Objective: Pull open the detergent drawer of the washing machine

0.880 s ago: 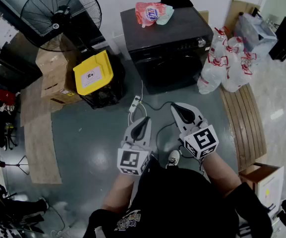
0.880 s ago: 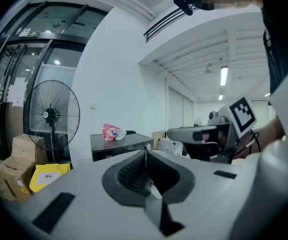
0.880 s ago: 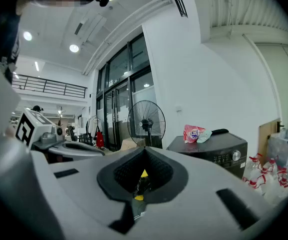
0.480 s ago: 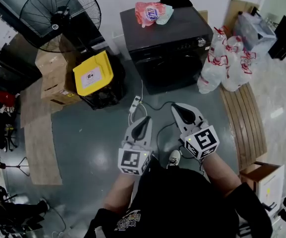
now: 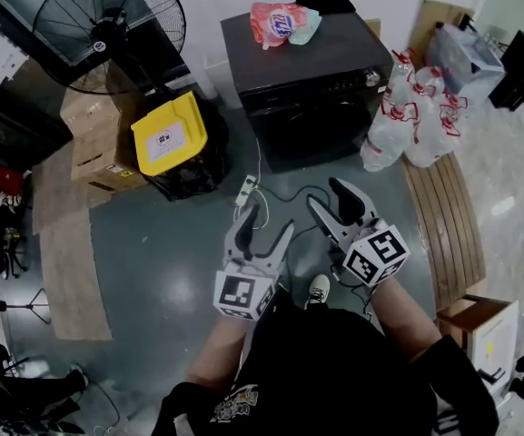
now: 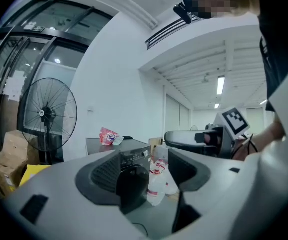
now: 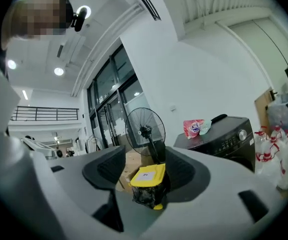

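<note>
Room: grey floor [image 5: 153,243], washing machine [image 5: 307,80] stood well ahead, untouched.
Left gripper [image 5: 266,221]: spread wide since a moment ago, empty.
Right gripper [image 5: 330,198]: likewise parted, empty.
Meaning: drawer pull readied; approach judged needed.

Premises type: open workshop or test hall, not a home laundry
Floor: glossy grey floor [image 5: 153,243], with a power strip [image 5: 246,189] lying loose on it
Structure: high ceiling [image 6: 198,59] with strip lights [image 6: 220,85], tall glazed partition [image 7: 106,96], mezzanine railing [image 7: 44,113]
Equipment: black washing machine [image 5: 302,80] standing free against a white wall [image 5: 207,7], large pedestal fan [image 5: 109,27] to one side
Storage: cardboard boxes [image 5: 93,139], yellow-lidded bin [image 5: 169,134], bags of plastic bottles [image 5: 411,125] and a slatted wooden bench [image 5: 443,225] ranged around the machine
</note>
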